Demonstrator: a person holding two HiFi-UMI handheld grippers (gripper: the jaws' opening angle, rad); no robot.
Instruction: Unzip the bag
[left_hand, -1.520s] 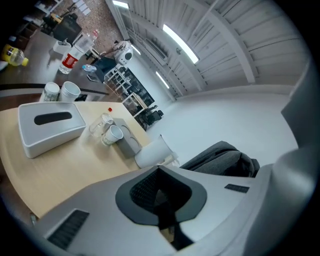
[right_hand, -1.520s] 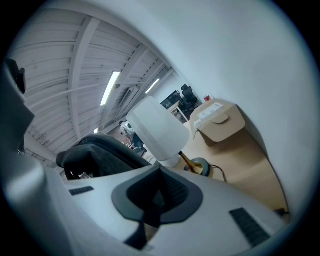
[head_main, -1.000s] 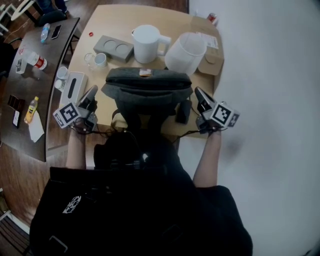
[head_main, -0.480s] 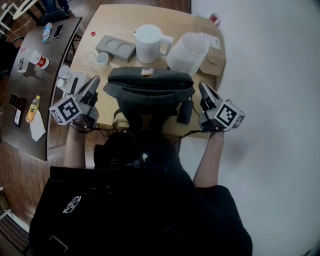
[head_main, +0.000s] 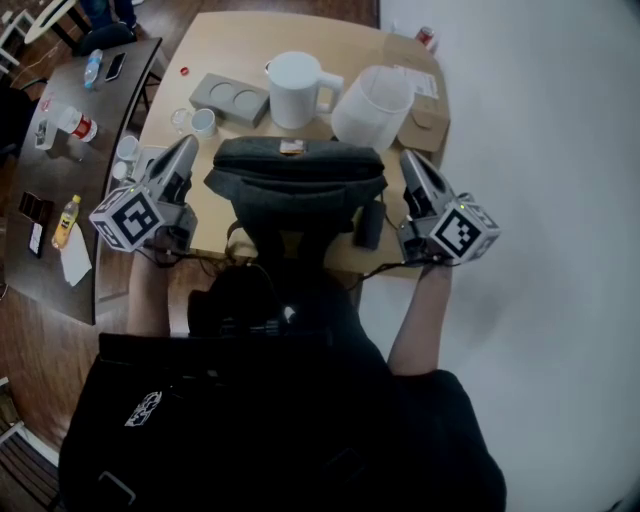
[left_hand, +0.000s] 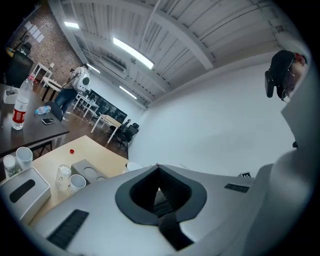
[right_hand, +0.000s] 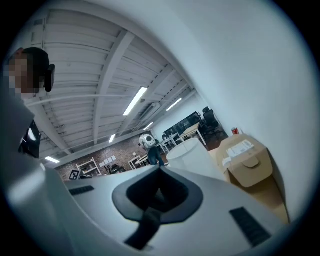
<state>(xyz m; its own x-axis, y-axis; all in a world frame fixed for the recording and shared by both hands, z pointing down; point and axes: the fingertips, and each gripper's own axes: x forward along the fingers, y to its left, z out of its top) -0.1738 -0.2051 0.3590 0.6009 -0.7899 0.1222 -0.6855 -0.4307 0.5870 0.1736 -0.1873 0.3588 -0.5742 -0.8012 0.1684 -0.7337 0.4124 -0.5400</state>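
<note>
L claw is shut tight, pads together, nothing btw them; its own view shows only room and tabletop past the closed tips. R claw same: closed, empty, looking over at the white tub and cardboard box. Neither touches the bag.

Bag sits at the near edge of the table, dark grey, long side across me, small orange tag on top. L claw is at its 9 o'clock, R claw at its 3, both up off the table and clear of the fabric. White jug stands at the bag's 12, tub approx at 1.

Step in hand: can't pin it. From above I can't tell if the zip is closed or run open; teeth and pull are too small to see. Shut claws flanking the bag fit coming in for the pull, and equally drawing clear w/ the zip done. Next thing needed either way is a read of the zip line and where the pull sits. If it's closed, the soft bag will likely drag w/o one claw steadying it.
</note>
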